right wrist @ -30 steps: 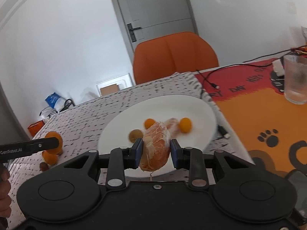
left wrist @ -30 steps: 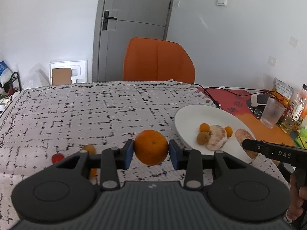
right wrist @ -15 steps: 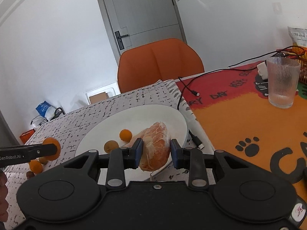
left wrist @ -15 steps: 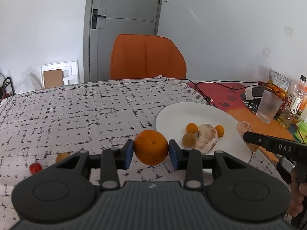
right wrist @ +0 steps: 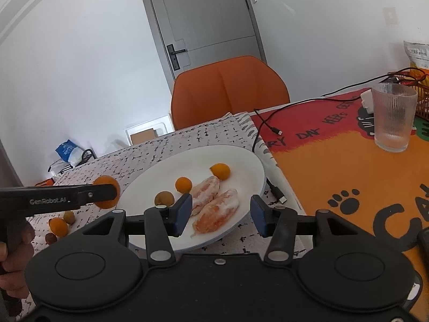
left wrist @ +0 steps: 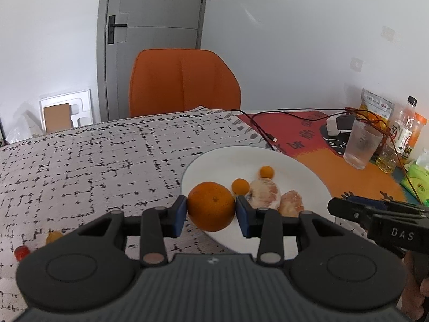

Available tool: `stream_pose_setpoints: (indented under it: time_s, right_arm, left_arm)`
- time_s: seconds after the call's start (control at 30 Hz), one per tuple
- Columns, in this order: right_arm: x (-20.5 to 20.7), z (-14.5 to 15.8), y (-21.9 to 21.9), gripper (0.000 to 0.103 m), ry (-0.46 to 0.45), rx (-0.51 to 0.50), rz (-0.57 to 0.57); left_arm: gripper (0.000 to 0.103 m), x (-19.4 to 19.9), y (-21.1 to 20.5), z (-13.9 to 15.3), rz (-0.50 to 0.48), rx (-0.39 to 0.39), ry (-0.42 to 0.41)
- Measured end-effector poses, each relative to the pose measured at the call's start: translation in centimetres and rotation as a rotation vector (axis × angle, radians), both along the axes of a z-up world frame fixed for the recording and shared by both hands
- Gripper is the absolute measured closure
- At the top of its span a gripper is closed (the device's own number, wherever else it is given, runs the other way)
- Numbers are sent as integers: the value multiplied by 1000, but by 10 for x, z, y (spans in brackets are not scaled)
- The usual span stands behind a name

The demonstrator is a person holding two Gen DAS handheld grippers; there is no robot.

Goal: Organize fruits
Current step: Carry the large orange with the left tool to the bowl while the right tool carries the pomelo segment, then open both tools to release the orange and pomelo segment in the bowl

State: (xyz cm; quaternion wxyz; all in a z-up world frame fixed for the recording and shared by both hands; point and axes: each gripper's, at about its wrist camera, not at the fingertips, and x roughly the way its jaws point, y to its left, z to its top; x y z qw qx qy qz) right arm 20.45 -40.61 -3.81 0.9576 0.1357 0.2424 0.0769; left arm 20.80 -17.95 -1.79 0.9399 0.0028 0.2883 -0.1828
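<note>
My left gripper (left wrist: 211, 216) is shut on a whole orange (left wrist: 211, 206) and holds it over the near left rim of the white plate (left wrist: 214, 161). My right gripper (right wrist: 221, 214) is open and empty at the plate's near rim (right wrist: 241, 155). A peeled orange half (right wrist: 217, 212) lies on the plate between its fingers, beside a second peeled half (right wrist: 205, 191). Two small kumquats (right wrist: 183, 184) (right wrist: 220, 171) and a brownish fruit (right wrist: 163, 198) also lie on the plate. The left gripper with its orange (right wrist: 106, 191) shows at the left in the right wrist view.
Small fruits (right wrist: 58, 226) (right wrist: 69, 216) (left wrist: 21, 252) lie on the patterned cloth left of the plate. A ribbed glass (right wrist: 392, 118), cables (right wrist: 268, 126), bottles (left wrist: 403, 134) and a snack bag (left wrist: 376, 107) stand on the orange mat to the right. An orange chair (left wrist: 182, 80) is behind the table.
My right gripper opened and let the peeled orange half down onto the plate. My left gripper carried the whole orange rightward to the plate's rim.
</note>
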Motion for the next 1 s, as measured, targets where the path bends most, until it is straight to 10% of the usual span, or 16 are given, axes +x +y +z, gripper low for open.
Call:
stream_pose_setpoints:
  time_s: [0.33, 0.67, 1.0]
  right_arm:
    - [-4, 1, 3, 50, 2, 2, 4]
    - [-2, 2, 27, 39, -3, 7, 47]
    - [-5, 8, 51, 22, -12, -9, 85]
  left_arm:
    - [51, -5, 12, 7, 52, 6, -15]
    - [17, -21, 57, 18, 160, 41, -49]
    - [10, -39, 96, 21, 228, 53, -33]
